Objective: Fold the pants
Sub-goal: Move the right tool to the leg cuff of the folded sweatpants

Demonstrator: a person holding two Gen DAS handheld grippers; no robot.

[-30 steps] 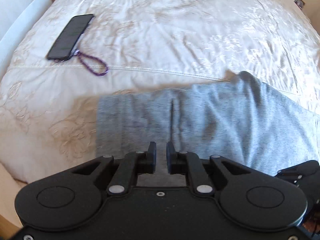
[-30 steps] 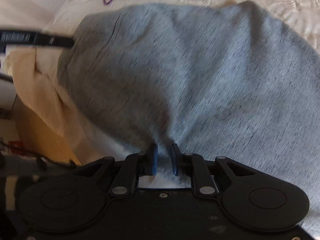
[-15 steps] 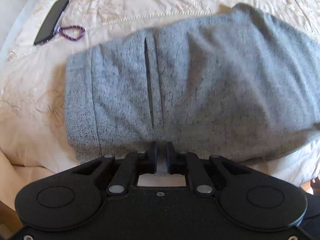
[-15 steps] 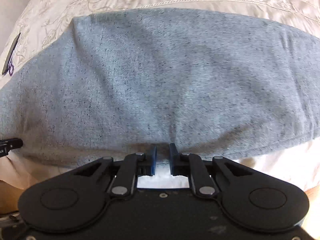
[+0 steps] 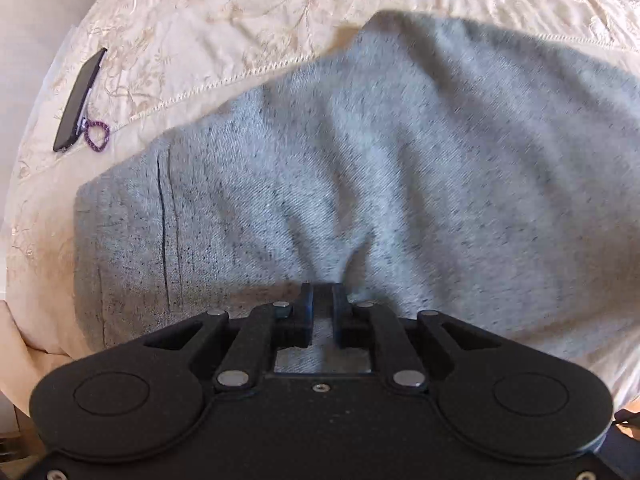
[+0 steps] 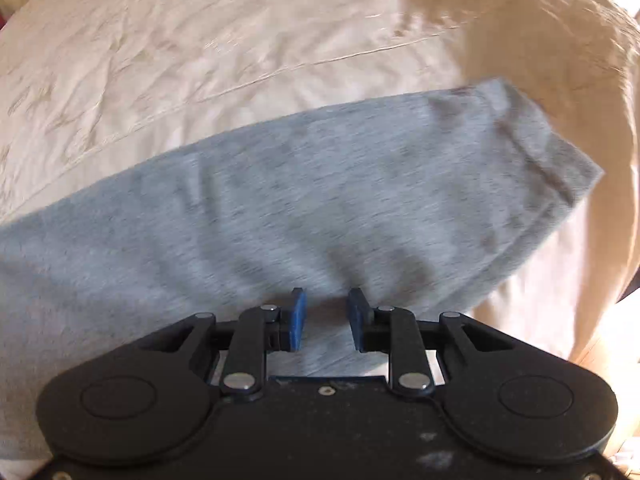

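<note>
The grey knit pants (image 5: 400, 184) lie lengthwise-folded on the cream embroidered bedspread (image 5: 248, 24). Left gripper (image 5: 322, 300) pinches their near edge; right gripper (image 6: 326, 306), jaws just opening, has released. Crosswise folds remain.

No readable text, labels, brands or numbers anywhere in either wrist view; motion blur softens both frames.

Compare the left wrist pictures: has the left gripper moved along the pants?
Yes. The left gripper now pinches the pants farther right of the dark slit, which sits nearer the picture's left edge.
</note>
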